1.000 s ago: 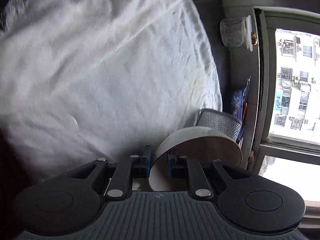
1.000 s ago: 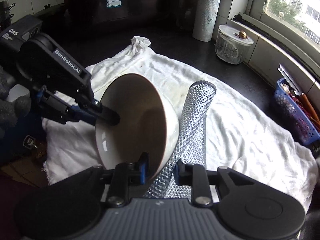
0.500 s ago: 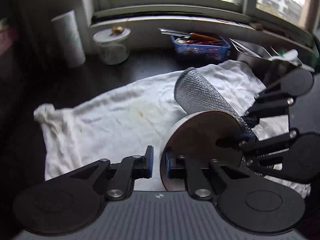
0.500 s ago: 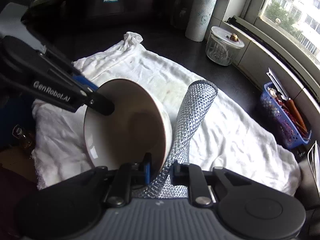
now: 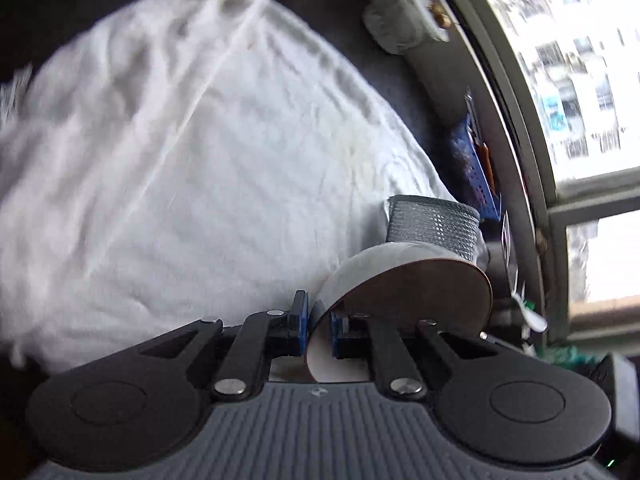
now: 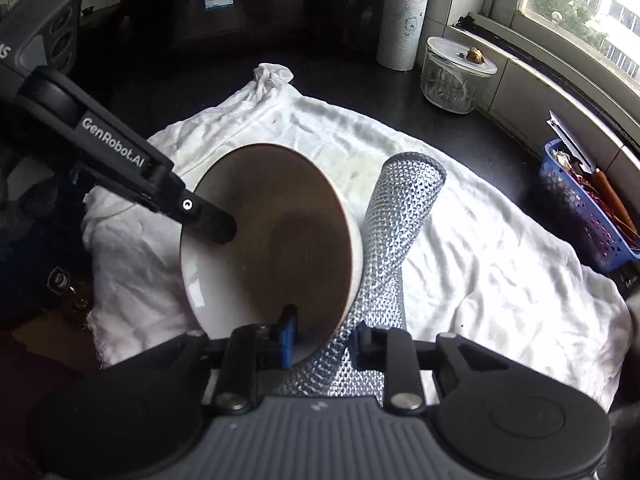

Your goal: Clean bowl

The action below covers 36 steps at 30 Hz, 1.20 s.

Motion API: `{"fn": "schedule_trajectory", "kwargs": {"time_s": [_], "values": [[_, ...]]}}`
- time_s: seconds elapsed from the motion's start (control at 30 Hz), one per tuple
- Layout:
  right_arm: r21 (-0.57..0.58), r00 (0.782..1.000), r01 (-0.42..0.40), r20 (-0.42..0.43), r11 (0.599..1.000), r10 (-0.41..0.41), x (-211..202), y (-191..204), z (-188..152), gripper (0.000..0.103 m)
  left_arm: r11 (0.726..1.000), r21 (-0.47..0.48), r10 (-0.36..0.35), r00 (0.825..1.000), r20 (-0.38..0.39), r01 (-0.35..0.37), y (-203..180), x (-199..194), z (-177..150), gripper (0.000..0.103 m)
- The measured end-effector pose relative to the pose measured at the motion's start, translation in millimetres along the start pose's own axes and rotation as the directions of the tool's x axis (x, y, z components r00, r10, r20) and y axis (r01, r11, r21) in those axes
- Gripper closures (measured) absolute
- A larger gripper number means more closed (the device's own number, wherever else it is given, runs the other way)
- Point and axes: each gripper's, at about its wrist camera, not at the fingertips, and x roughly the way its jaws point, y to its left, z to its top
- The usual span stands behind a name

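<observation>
Left gripper (image 5: 318,320): your jaws were clamped on the rim of the bowl (image 5: 416,296), one pad inside, one outside; they had just eased a touch wider.
Right gripper (image 6: 324,338): your jaws, just widened, pinched the silver mesh scrubber (image 6: 394,232) together with the bowl's near rim, one pad inside the bowl.
Bowl: you held it tilted on edge above the cloth, brown inside facing left in the right wrist view, scrubber against its outer right wall.
Surface: a crumpled white cloth (image 6: 480,248) covered the dark counter (image 6: 328,60).
Room: a lidded glass jar (image 6: 456,76), paper roll (image 6: 404,20) and blue basket (image 6: 588,216) stood far right by the window (image 6: 580,4).
</observation>
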Motion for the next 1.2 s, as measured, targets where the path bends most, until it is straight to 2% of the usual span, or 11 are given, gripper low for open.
{"fn": "schedule_trajectory", "kwargs": {"time_s": [0.1,0.23,0.43,0.57,0.73,0.83,0.9,0.97,1.03,1.13,1.2], "values": [[-0.018,1.0,0.012,0.0,1.0,-0.012,-1,4,1,0.076,0.984,-0.166,-0.068,0.997,-0.048,0.059,19,8,-2,0.093],[-0.009,0.999,0.045,0.004,0.999,-0.045,-6,1,3,0.075,0.97,-0.225,-0.118,0.986,-0.118,0.089,23,21,-7,0.093],[0.011,0.999,0.052,-0.001,0.999,-0.052,-3,-4,-3,0.081,0.986,0.158,0.071,0.995,-0.065,-0.06,-21,12,-5,0.093],[0.021,0.999,0.045,0.003,0.999,-0.046,-5,-7,-3,0.086,0.811,0.535,0.217,0.971,0.099,-0.236,-70,1,-17,0.092],[0.008,0.998,0.061,0.007,0.998,-0.061,-9,-7,1,0.086,0.471,0.798,0.229,0.926,0.299,-0.375,-111,-3,-46,0.092],[-0.002,0.997,0.077,0.013,0.997,-0.077,-13,-9,4,0.088,0.38,0.836,0.204,0.918,0.341,-0.395,-123,-3,-53,0.092],[-0.01,0.996,0.086,0.019,0.996,-0.086,-16,-10,6,0.089,0.44,0.819,0.199,0.929,0.311,-0.369,-122,-2,-46,0.092],[-0.021,0.995,0.094,0.02,0.995,-0.093,-19,-11,8,0.09,0.582,0.751,0.189,0.95,0.25,-0.313,-112,-5,-32,0.091],[-0.017,0.996,0.088,0.02,0.996,-0.088,-19,-11,8,0.09,0.66,0.695,0.18,0.958,0.223,-0.286,-103,-5,-25,0.091],[0.005,0.997,0.079,0.027,0.997,-0.079,-19,-10,8,0.089,0.87,0.459,0.138,0.982,0.127,-0.181,-71,-8,-1,0.09],[0.02,0.998,0.062,0.027,0.998,-0.062,-17,-10,7,0.085,0.933,0.333,0.11,0.989,0.103,-0.139,-54,-10,5,0.089]]}}
